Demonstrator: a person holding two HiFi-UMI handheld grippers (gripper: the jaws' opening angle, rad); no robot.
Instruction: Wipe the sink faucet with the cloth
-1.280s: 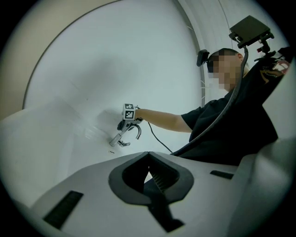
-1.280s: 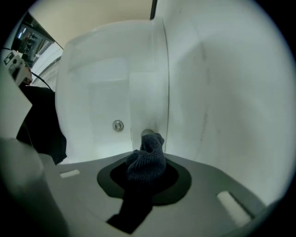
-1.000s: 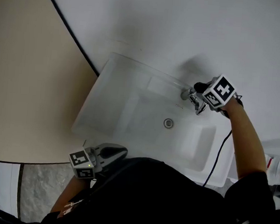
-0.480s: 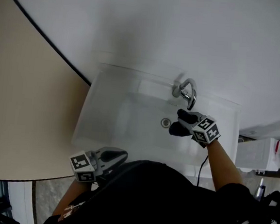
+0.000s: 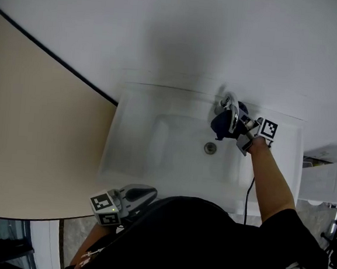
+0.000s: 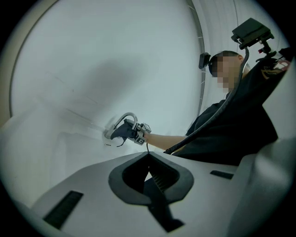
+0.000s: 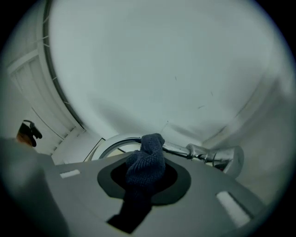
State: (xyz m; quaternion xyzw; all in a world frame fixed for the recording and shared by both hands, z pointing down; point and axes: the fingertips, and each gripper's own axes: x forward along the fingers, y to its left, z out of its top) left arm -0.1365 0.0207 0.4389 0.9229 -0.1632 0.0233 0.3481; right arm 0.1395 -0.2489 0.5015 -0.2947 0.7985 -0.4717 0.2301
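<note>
I've got the right gripper (image 5: 237,130) pinching the cloth (image 7: 147,163), bunched at its tips against the faucet (image 7: 203,156) spout just ahead, left gripper (image 6: 149,177) pressed together and empty, well back, so I'd judge the wipe is under way, with the base probably left.

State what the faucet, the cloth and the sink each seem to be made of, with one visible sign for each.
The faucet: likely chromed metal, shiny, with bright mirror-like reflections. The cloth: dark blue knitted fabric, with a looped, ribbed texture. The sink: smooth and white, probably ceramic or plastic; the look leaves it open.
</note>
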